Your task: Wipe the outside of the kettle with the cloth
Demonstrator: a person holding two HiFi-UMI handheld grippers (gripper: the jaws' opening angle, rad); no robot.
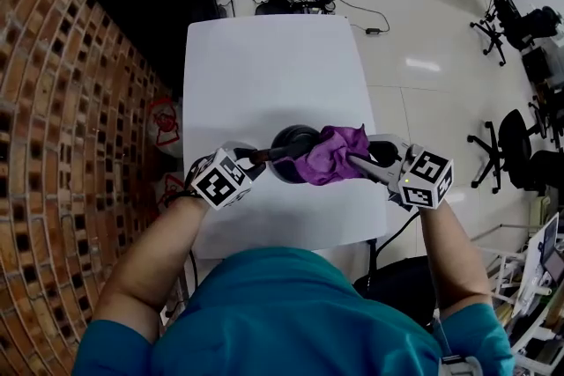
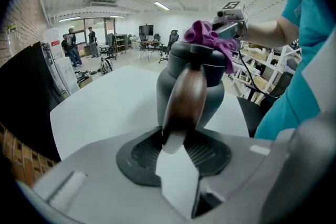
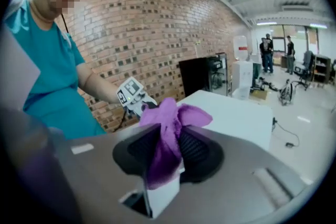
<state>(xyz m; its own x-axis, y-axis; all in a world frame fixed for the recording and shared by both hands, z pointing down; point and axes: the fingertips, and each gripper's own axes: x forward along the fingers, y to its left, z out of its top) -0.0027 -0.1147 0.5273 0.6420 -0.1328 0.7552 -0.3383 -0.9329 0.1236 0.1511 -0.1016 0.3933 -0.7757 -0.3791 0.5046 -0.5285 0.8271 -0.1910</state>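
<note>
White table, brick wall to the left, pale floor with office chairs to the right; the dark grey kettle stands upright on the near half of the table, roughly mid-width; left gripper comes in from the left and is clenched on the kettle's brown wooden handle, both pads pressed to its lower end in the left gripper view; right gripper comes in from the right, clamped on a bunched fold of the purple cloth, with loose cloth spilling out ahead of the jaws; the cloth lies against the kettle's right side and up over the edge of the lid, touching it, while the left flank and the handle side are bare; whether the cloth reaches the lower body on the far-right side cannot be told from any view; judgement: the wiping step is in hand, the left claw serving as the steadying hold and the right as the working one, with contact so far on the upper right of the body; judgement: the next move calls for drawing the cloth down and round the curved wall, keeping it pressed flat rather than balled up, and for the left hold to stay firm so the kettle does not twist or slide on the smooth top; reaching the handle side may need the kettle turned, since the left gripper blocks that flank.
</note>
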